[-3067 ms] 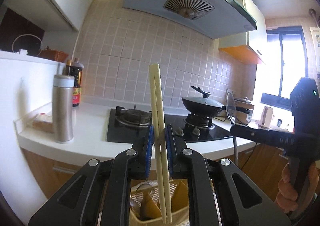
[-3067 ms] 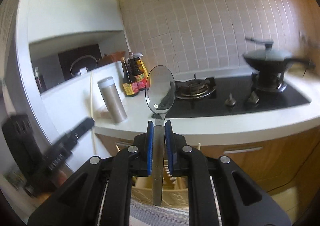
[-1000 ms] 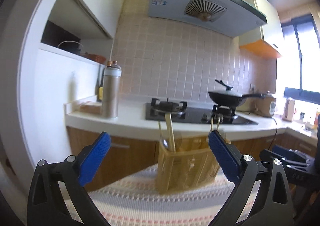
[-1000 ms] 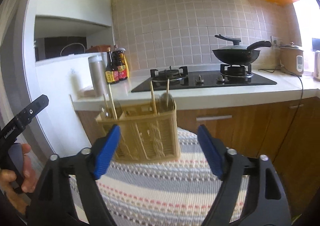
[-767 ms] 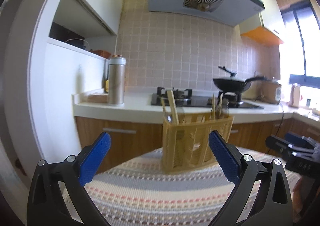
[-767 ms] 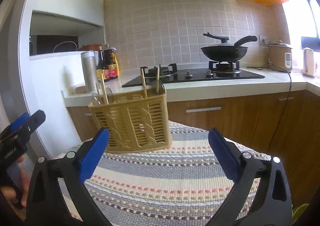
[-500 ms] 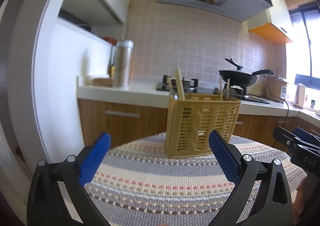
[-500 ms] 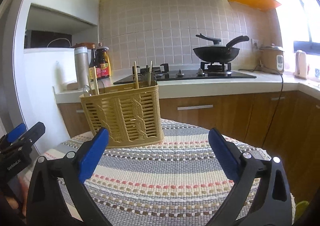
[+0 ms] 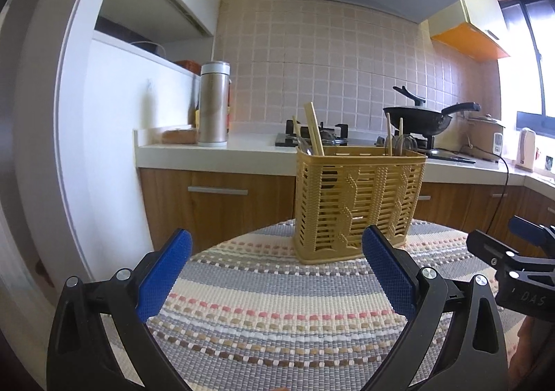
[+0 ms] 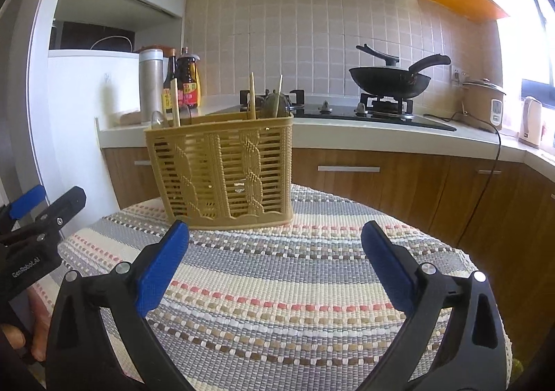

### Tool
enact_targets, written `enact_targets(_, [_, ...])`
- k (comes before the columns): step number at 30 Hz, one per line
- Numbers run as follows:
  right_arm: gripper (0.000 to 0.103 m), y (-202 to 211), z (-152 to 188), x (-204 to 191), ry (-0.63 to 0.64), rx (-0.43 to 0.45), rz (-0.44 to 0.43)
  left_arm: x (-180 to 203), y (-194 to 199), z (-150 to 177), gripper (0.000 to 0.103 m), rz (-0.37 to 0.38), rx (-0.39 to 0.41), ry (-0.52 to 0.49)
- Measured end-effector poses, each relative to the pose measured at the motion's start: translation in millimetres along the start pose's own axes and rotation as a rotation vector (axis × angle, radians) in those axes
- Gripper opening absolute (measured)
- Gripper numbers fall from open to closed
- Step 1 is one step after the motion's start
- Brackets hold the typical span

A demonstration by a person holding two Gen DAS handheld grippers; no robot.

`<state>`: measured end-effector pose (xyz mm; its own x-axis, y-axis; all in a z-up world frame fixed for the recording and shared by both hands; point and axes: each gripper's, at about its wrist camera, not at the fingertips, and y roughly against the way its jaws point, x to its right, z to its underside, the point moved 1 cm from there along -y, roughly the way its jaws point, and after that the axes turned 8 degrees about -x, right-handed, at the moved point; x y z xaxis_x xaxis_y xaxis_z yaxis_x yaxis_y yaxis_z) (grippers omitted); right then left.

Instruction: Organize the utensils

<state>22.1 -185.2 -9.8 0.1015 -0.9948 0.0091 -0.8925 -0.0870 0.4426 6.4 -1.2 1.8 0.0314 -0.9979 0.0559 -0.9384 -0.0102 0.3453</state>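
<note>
Utensil basket (image 9: pixel 359 200) on striped mat (image 9: pixel 277 304), chopsticks (image 9: pixel 314 129) inside, counter (image 9: pixel 215 150) behind

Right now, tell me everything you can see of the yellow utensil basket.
The yellow utensil basket is slatted tan-yellow plastic with a braided pattern moulded on its sides. It stands upright on the striped woven mat. Chopsticks and spoon bowls stick up above its rim at both ends. Neither open claw touches it; both sit short of it.

Yellow slotted utensil basket (image 9: pixel 359 200) upright on striped mat, chopsticks (image 9: pixel 314 130) & spoons (image 10: pixel 156 119) standing inside, tilted
</note>
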Motion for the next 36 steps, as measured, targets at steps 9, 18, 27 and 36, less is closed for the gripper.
enact_targets(9, [0.095, -4.6, 1.8, -2.0, 0.009, -0.02, 0.007, 1.4, -1.2, -0.9, 0.095, 0.007, -0.004, -0.001])
enact_targets(18, [0.095, -3.9, 1.4, -0.2, 0.003, -0.018, 0.003, 3.4, 0.0, -1.0, 0.095, 0.007, -0.002, -0.004])
enact_targets(27, [0.095, -3.6, 0.6, 0.9, -0.004, -0.021, -0.002, 3.9, -0.2, -0.8, 0.095, 0.007, -0.003, -0.006])
enact_targets(36, [0.095, -5.0, 1.0, 0.3, -0.004, -0.027, -0.006, 5.6, 0.5, -1.7, 0.095, 0.012, -0.005, -0.01])
